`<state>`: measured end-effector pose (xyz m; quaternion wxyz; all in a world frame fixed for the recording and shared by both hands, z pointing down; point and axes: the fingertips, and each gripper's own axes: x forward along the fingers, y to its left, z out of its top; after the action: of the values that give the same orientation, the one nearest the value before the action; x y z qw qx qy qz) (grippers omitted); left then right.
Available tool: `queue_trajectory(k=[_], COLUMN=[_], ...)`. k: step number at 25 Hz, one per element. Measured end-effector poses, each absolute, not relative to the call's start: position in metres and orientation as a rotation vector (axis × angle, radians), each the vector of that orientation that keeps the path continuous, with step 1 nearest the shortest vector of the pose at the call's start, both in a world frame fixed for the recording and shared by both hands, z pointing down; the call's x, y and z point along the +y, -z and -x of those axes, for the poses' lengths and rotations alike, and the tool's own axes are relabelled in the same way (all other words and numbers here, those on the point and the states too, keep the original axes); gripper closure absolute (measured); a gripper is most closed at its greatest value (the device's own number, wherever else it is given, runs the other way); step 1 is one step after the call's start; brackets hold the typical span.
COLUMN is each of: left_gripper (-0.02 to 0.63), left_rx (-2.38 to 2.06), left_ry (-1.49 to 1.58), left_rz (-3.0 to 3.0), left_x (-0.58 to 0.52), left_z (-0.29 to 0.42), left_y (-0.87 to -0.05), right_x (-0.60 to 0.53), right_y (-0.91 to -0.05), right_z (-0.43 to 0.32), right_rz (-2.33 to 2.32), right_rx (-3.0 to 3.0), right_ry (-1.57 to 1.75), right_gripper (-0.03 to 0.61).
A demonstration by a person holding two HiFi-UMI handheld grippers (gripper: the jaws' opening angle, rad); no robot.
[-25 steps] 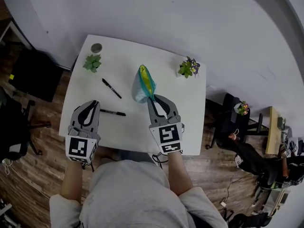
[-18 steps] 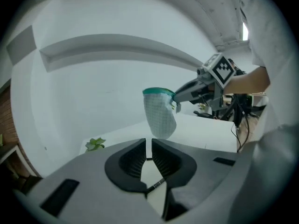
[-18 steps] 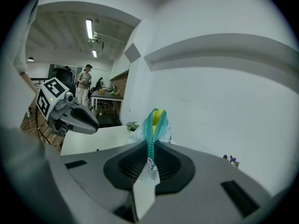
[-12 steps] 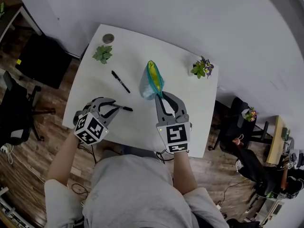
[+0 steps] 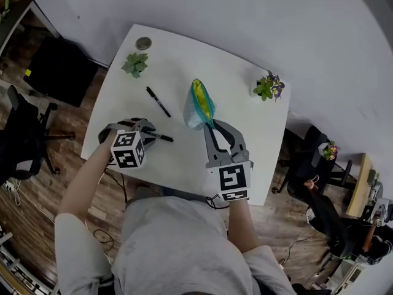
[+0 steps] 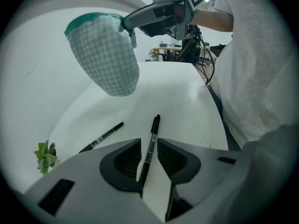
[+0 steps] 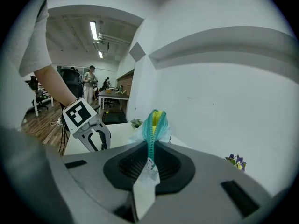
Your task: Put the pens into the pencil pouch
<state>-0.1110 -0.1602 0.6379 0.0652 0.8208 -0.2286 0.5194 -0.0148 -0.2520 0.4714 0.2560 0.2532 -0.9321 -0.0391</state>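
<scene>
Fingers (image 6: 126,160) of L gripper (image 6: 149,146) stand apart, just been opening. They straddle near pen (image 6: 150,143) w/o pressing it. Pen lies flat on table (image 5: 184,54), close to front-left edge. 2nd pen (image 5: 158,101) farther in, well apart. R gripper (image 7: 148,160) clamped on end of pencil pouch (image 7: 156,120), zip side up, mid-table. Bare top betw. pens and pouch. Green plant (image 5: 136,63) back-left, flowering plant (image 5: 269,86) near right edge.
</scene>
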Motion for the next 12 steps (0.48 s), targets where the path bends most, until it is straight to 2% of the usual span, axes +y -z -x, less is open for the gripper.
queue_trajectory(k=[9,12], left_gripper=[0.505,0.524], left_rx=[-0.394,-0.332], left_ry=[-1.814,-1.853], left_rz=[-2.339,-2.3], left_x=[-0.155,-0.153], left_z=[0.115,0.113], left_y=[-0.668,-0.669], right_x=[-0.258,-0.261], right_y=[-0.478,-0.478], right_z=[0.006,0.003], right_rz=[-0.657,-0.662], right_rx=[-2.536,-2.539], right_ry=[0.101,0.097], right_gripper=[0.52,0.52])
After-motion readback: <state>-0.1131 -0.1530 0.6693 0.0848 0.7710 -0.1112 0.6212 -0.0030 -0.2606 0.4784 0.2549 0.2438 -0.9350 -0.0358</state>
